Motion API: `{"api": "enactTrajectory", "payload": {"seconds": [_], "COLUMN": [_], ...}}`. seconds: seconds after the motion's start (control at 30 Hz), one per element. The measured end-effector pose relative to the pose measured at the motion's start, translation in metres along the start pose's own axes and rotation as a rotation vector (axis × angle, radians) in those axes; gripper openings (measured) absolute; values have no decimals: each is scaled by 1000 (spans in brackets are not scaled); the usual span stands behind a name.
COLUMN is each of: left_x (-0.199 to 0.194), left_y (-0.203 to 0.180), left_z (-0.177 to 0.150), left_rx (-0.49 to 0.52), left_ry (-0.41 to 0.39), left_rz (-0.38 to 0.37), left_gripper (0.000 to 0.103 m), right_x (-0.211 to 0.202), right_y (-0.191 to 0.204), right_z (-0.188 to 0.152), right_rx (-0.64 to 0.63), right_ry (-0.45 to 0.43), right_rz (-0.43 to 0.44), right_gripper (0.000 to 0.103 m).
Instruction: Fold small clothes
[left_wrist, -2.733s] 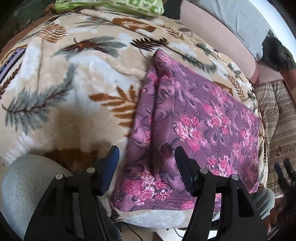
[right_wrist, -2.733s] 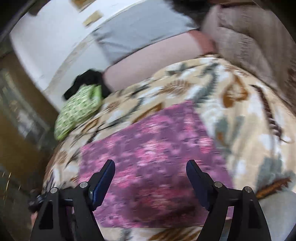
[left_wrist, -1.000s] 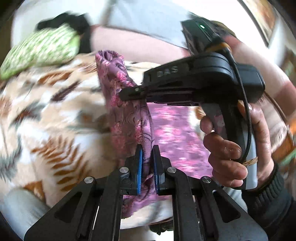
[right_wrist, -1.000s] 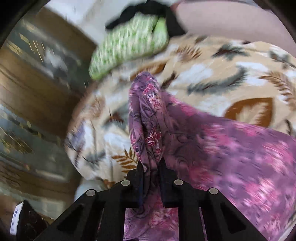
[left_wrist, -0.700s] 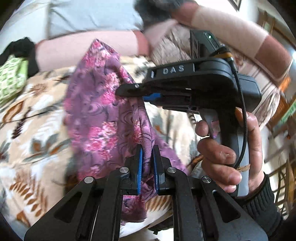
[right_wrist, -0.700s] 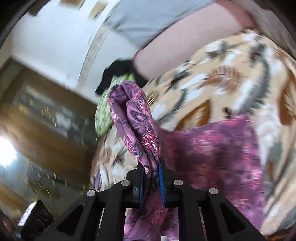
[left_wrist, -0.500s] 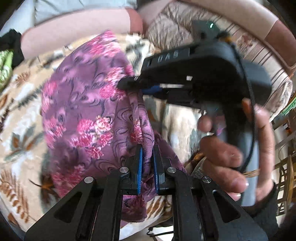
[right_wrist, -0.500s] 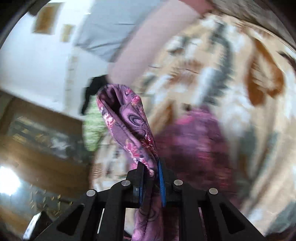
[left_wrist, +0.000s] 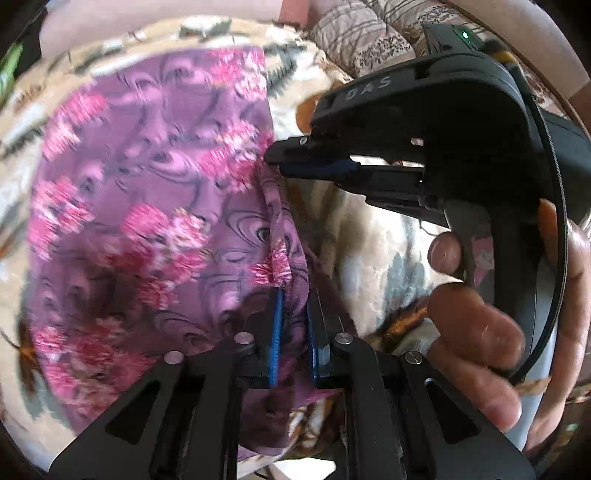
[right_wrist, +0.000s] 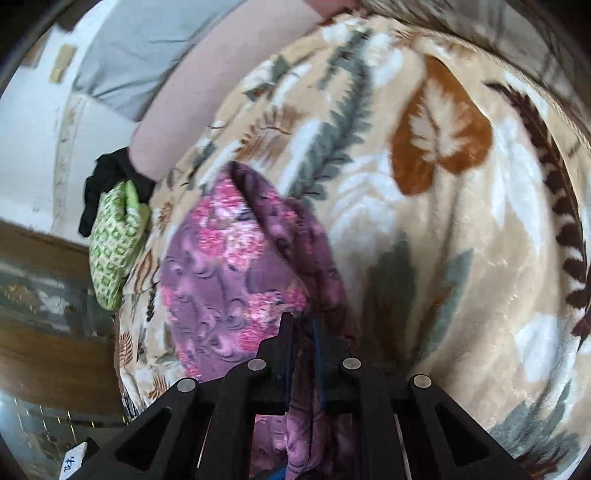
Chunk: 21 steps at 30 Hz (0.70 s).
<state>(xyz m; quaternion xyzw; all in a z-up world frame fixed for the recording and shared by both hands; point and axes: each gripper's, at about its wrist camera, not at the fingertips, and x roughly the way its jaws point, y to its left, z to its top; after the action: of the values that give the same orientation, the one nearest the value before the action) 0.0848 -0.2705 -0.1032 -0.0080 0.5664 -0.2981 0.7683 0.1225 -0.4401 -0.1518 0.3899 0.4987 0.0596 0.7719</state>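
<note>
Both grippers, our left (left_wrist: 293, 295) and right (right_wrist: 303, 325), are clamped tight on the purple cloth's (left_wrist: 147, 206) edge above the blanket (right_wrist: 461, 221).

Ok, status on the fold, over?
Left gripper and right gripper both shut on the purple floral cloth. Cloth partly folded over on the leaf-print blanket. Green patterned cloth off to the side, nothing blocking.

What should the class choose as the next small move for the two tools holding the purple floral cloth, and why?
Probably lower both and open. The left tool and right tool are each shut on one edge of the purple floral cloth, which already lies doubled over the leaf-print blanket, so letting go should finish this fold.
</note>
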Motion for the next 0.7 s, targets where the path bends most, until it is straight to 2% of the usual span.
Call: {"api": "enactTrajectory", "payload": {"seconds": [0.03, 0.1, 0.13, 0.17, 0.23, 0.27, 0.3, 0.33, 0.4, 0.47, 0.5, 0.57, 0.6, 0.63, 0.7], "left_x": [1, -10, -24, -34, -63, -71, -78, -82, -83, -73, -69, -63, -60, -58, -59], "left_y": [3, 9, 9, 8, 15, 20, 28, 39, 63, 87, 96, 110, 114, 114, 105], "left_z": [0, -3, -6, -9, -18, -22, -25, -27, -31, -35, -40, -45, -48, -49, -54], "left_rx": [-17, -46, -29, -11, 12, 8, 1, -12, -45, -98, -134, -190, -211, -213, -184], "left_ry": [22, 39, 29, 11, -51, -74, -93, -109, -113, -99, -90, -81, -80, -79, -71], "left_rz": [-33, -147, -204, -217, -188, -173, -153, -112, -17, 41, 52, 42, 34, 34, 52], "left_gripper": [11, 11, 17, 23, 35, 37, 37, 37, 37, 37, 37, 37, 37, 37, 37], "right_x": [-2, -8, -10, -14, -24, -28, -31, -31, -33, -33, -27, -14, -5, 1, 7], "right_y": [-4, -11, -11, -9, -4, 0, 3, 7, 14, 22, 25, 27, 26, 23, 15], "right_z": [1, 0, -1, -2, -6, -8, -12, -14, -22, -29, -32, -33, -33, -33, -31], "right_rx": [15, 44, 46, 44, 32, 25, 12, 3, -31, -80, -101, -115, -118, -112, -70], "right_ry": [3, -8, -14, -26, -54, -65, -73, -77, -89, -100, -84, -41, -9, 6, 12], "right_rz": [6, 51, 73, 103, 141, 146, 135, 118, 90, 39, -17, -104, -159, -198, -257], "right_gripper": [10, 10, 10, 10, 12, 14, 23, 45, 64, 64, 64, 47, 22, 10, 10]}}
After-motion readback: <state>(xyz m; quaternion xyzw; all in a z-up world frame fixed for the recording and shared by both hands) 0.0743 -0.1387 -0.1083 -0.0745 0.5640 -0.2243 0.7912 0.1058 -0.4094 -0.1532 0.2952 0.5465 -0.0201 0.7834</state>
